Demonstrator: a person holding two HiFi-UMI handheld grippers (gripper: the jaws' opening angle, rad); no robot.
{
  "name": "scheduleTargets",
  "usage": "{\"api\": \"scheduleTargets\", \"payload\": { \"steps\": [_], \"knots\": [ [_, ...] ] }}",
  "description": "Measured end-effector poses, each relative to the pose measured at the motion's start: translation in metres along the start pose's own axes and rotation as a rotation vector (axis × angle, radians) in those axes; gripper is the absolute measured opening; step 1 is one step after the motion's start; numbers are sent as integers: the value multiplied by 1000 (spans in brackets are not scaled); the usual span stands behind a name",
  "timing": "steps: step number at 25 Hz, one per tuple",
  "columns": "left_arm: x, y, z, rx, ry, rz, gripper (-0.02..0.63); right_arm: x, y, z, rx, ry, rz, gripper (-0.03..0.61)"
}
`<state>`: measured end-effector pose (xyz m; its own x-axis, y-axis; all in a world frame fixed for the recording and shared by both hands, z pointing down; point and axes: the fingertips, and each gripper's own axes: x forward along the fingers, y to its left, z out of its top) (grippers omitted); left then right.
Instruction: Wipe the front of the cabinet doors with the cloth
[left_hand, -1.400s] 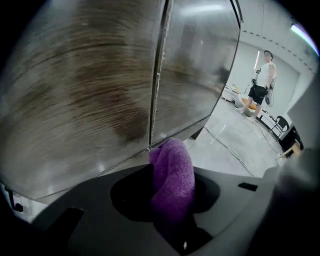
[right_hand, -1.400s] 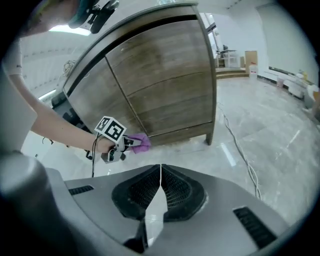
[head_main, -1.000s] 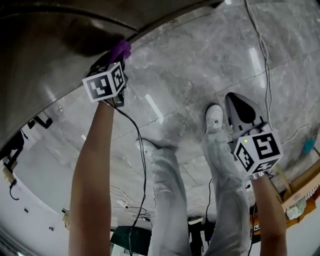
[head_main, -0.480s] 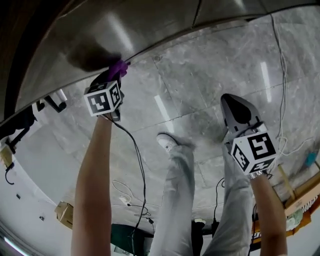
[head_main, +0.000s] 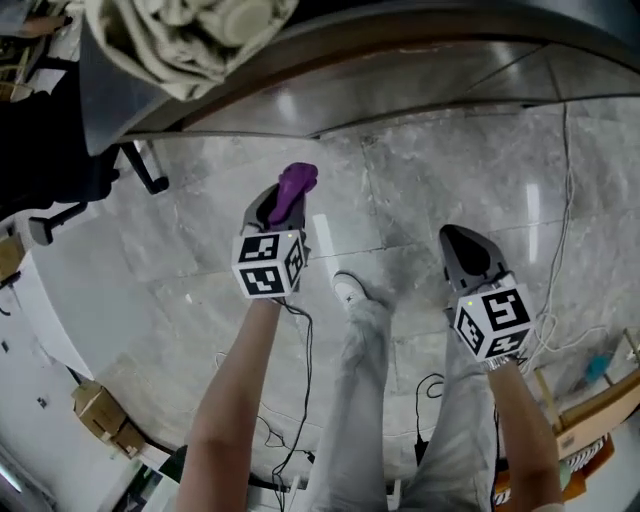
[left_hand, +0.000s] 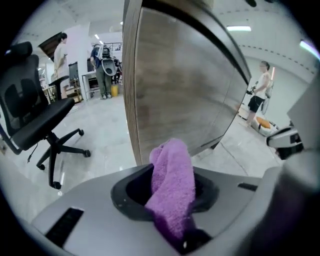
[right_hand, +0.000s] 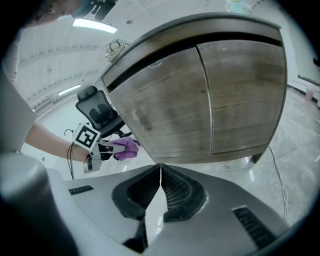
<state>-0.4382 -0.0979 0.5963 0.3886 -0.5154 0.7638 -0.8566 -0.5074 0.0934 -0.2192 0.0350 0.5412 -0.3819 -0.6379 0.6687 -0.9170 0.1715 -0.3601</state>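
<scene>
My left gripper (head_main: 280, 205) is shut on a purple cloth (head_main: 298, 180), which sticks out past its tips. In the left gripper view the cloth (left_hand: 171, 187) hangs folded between the jaws, a short way off the left corner of the wooden cabinet (left_hand: 185, 95). My right gripper (head_main: 462, 243) hovers over the floor with nothing in it. In the right gripper view its jaws meet in a thin seam (right_hand: 160, 175), facing the cabinet's two doors (right_hand: 210, 95). That view also shows the left gripper (right_hand: 100, 150) and cloth (right_hand: 126, 148) beside the cabinet's left edge.
A black office chair (left_hand: 30, 115) stands left of the cabinet. A beige bundle (head_main: 180, 35) lies on the cabinet top. Cables (head_main: 560, 200) run over the marble floor, and my own legs and a white shoe (head_main: 350, 290) are below. A cardboard box (head_main: 100, 415) sits at lower left. People stand far off.
The cloth has come off the cabinet front. Both grippers have pulled back from the cabinet, the left one shifting right and down in the head view. The cabinet top has come into sight.
</scene>
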Motion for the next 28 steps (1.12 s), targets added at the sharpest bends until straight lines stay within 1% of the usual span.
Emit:
{"api": "scheduleTargets", "payload": {
  "steps": [3,5,6,8,11,13,15,17,19,21,24,26,28],
  "knots": [
    [-56,-20,18,-80,-76,12,117,-24,20,25,-24,-1,24,28],
    [-93,-29,40,-147,-148,21,117,-39,29,45,-51,-9,33,28],
    [-113,-34,54,-169,-188,21,117,-47,32,56,-67,-16,36,28],
    [-154,-45,82,-181,-253,9,117,-67,39,81,-98,-34,42,28],
    [-221,-69,123,-151,-303,-46,117,-119,51,126,-138,-78,54,28],
    [-268,-85,154,-116,-341,-86,117,-164,63,161,-166,-122,63,28],
    [-314,-101,180,-76,-360,-120,117,-209,80,190,-199,-154,85,28],
    [-353,-115,202,-43,-364,-138,117,-251,98,217,-254,-174,113,28],
    [-388,-126,228,2,-395,-135,117,-292,112,241,-304,-199,125,28],
    [-426,-138,255,31,-458,-136,117,-334,124,263,-311,-233,132,28],
    [-481,-155,285,-9,-556,-163,117,-395,141,288,-296,-288,134,28],
    [-513,-167,295,-2,-595,-160,117,-430,149,299,-301,-322,114,28],
    [-539,-176,298,38,-617,-150,117,-461,155,309,-296,-368,84,28]
  ]
}}
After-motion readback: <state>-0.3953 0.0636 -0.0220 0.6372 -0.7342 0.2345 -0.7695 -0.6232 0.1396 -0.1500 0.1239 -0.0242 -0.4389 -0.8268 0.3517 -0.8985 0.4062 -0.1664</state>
